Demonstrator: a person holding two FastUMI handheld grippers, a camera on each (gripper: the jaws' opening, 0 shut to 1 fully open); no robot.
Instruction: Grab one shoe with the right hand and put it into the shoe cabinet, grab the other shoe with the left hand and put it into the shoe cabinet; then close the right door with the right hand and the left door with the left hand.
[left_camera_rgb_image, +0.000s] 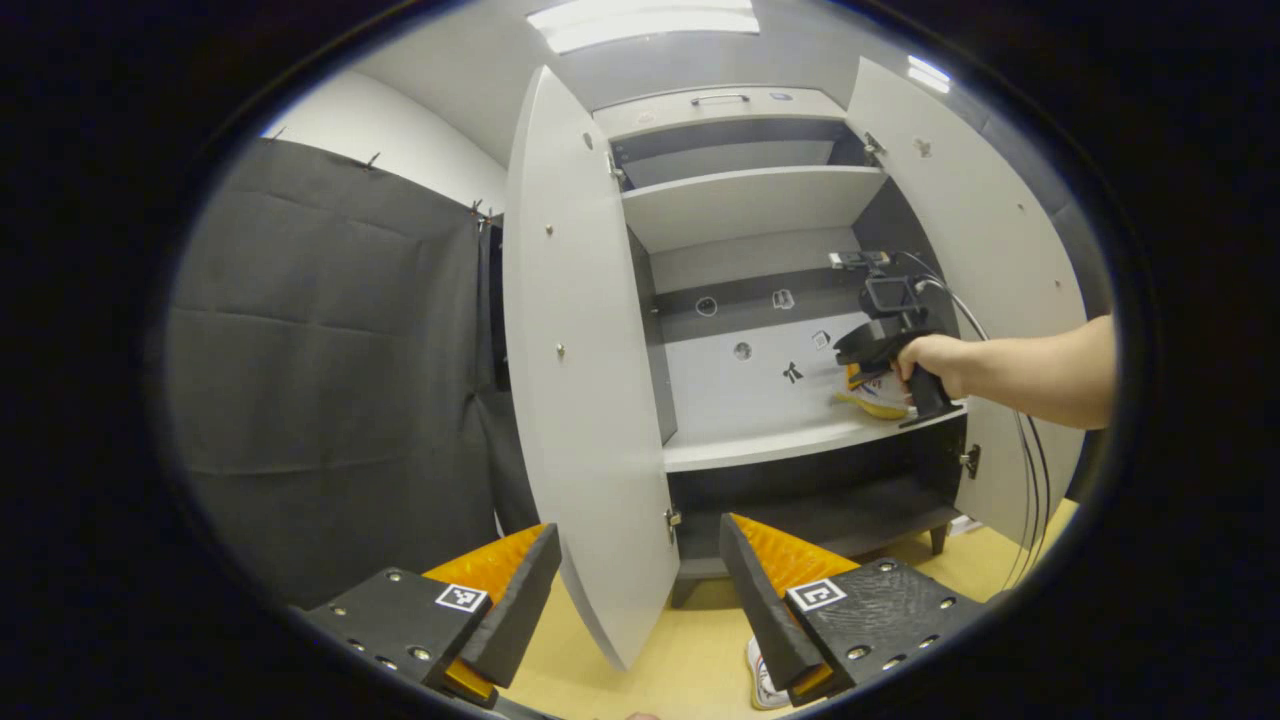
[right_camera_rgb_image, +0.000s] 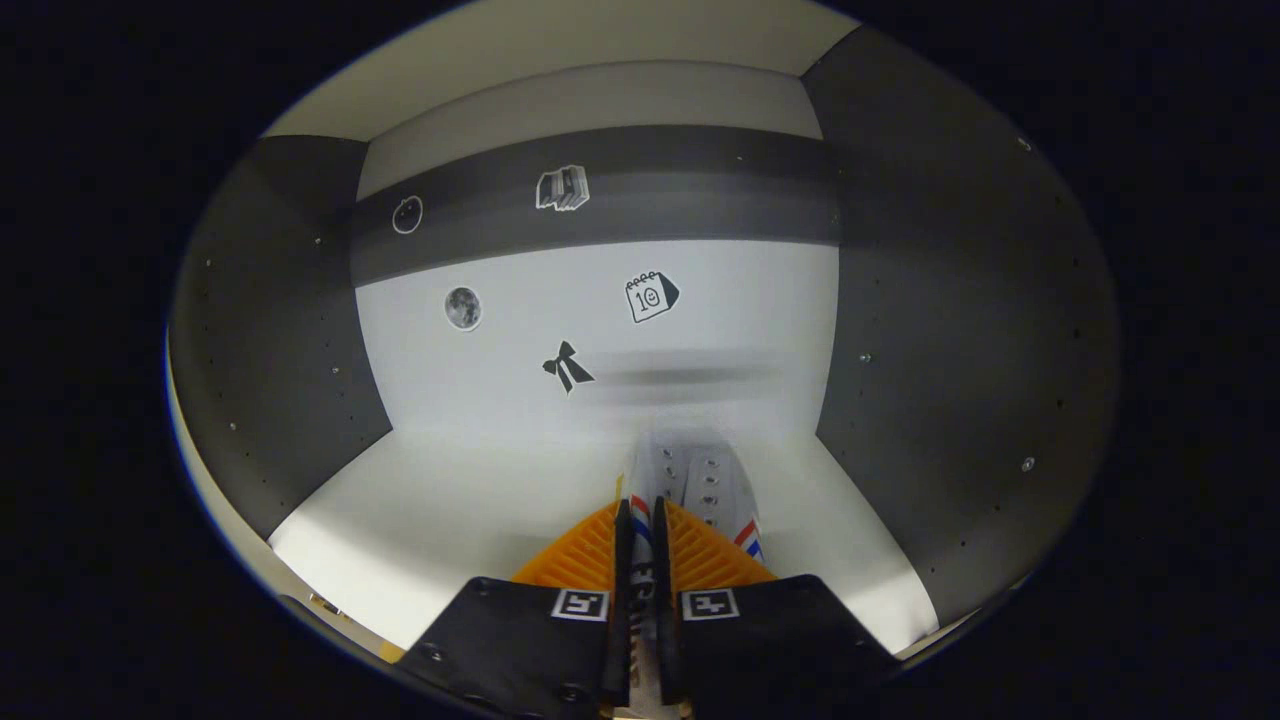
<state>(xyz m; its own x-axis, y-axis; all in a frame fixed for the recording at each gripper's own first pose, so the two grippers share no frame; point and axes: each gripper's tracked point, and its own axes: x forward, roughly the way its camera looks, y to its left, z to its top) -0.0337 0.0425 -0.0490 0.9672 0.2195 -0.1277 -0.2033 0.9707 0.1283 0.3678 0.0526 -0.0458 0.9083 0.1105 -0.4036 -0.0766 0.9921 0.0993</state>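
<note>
The right gripper (right_camera_rgb_image: 640, 540) pinches the first shoe (right_camera_rgb_image: 700, 480) on the cabinet shelf (right_camera_rgb_image: 450, 500); next, let go. The left gripper (left_camera_rgb_image: 640, 600) waits, jaws wide

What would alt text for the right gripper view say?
The right gripper is shut on a white shoe, holding it over the pale shelf inside the shoe cabinet, with small stickers on the back wall.
</note>
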